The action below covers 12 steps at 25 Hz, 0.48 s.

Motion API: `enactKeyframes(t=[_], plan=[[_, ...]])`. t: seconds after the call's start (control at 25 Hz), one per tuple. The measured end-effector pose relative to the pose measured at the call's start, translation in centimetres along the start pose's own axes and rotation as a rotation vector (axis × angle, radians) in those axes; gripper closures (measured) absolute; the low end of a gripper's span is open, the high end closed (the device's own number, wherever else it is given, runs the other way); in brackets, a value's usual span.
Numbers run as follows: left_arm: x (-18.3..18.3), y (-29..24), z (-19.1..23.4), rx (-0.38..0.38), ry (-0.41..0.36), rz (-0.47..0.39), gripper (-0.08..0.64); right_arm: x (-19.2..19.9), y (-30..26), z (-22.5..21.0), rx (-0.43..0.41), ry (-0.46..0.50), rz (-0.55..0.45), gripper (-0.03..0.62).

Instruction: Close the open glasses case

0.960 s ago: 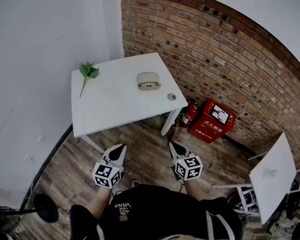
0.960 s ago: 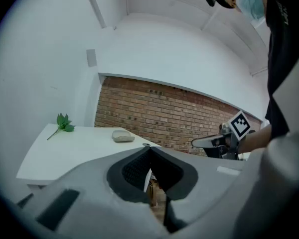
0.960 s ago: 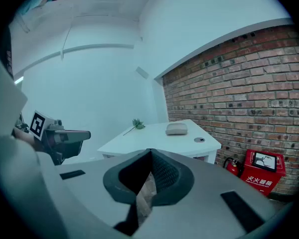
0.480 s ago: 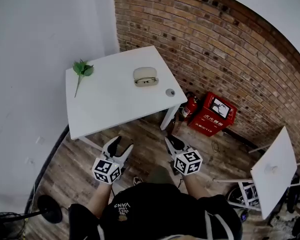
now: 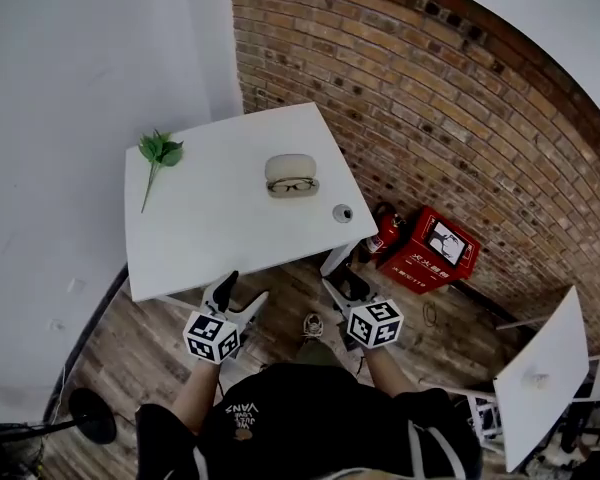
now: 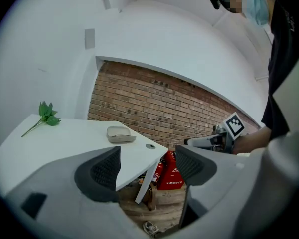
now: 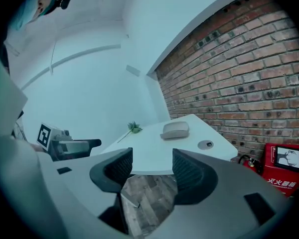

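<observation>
white table (image 5: pixel 200 243) carries the open glasses case (image 5: pixel 292 176), likely light and stiff; press on the lid's free edge. left gripper (image 6: pixel 147 166) and right gripper (image 7: pixel 152 171) have just been opening, both empty.

Green sprig (image 5: pixel 159 151) on white table (image 5: pixel 210 230); red box (image 5: pixel 432 253) by brick wall (image 5: pixel 430 98).

White lettering on the back of the person's black shirt (image 5: pixel 245 411) reads "VANS", upside down from the head view; a smaller line under it is too fine to read.

The red box (image 5: pixel 430 249) by the brick wall carries a row of white Chinese characters along its front – one looks like 火 – followed by what seems to be "119". The right gripper view cuts that row off at the edge.

The cubes on the left gripper (image 5: pixel 244 290) and right gripper (image 5: pixel 342 280) bear black-and-white square code markers, without letters or numbers.
</observation>
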State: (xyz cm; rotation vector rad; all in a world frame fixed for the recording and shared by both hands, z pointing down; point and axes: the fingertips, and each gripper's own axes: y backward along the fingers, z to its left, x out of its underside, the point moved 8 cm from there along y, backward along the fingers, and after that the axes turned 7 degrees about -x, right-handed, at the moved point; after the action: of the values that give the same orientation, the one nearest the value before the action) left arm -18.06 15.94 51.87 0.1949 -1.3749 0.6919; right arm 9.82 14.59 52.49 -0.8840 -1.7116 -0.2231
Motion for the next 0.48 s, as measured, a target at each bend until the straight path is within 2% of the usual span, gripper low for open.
enactKeyframes(t=[0.48], plan=[[-3.7, -11.7, 1.8, -0.087, 0.023, -0.021, 0.215, -6.4, -6.8, -10.0, -0.109, 0.041, 0.047, 0.357]])
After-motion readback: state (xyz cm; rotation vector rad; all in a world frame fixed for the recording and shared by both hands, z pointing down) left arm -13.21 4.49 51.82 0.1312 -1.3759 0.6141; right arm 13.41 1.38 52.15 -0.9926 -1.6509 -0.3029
